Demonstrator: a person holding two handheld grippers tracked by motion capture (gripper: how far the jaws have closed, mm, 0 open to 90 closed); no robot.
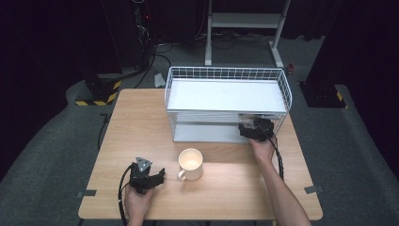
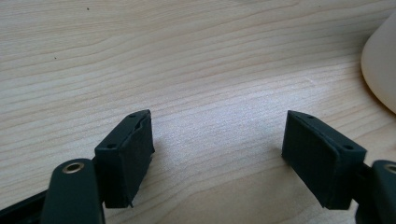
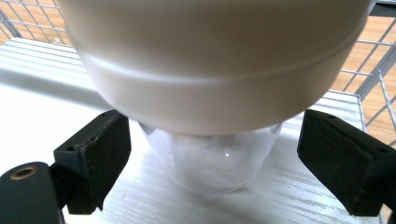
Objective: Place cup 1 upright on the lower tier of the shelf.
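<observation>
A cream mug [image 1: 190, 163] stands upright in the middle of the wooden table [image 1: 141, 122], its handle toward the person. My left gripper [image 1: 157, 176] rests just left of it, open, nothing between the jaws; the left gripper view has this gripper [image 2: 217, 140] over bare wood, with the mug [image 2: 380, 70] at the right edge. My right gripper [image 1: 251, 126] reaches into the lower level of a white wire rack [image 1: 226, 73]. There this gripper [image 3: 217, 158] is open, jaws either side of a cream-white vessel [image 3: 210, 70] with a clear lower part [image 3: 210, 163], not touching it.
The rack has a solid white top shelf [image 1: 226, 94] and wire sides; its lower shelf [image 3: 46, 107] is ridged white metal. Wire mesh [image 3: 369, 70] closes the rack's far right side. Behind the table stand a white frame [image 1: 244, 23] and cables on a grey floor.
</observation>
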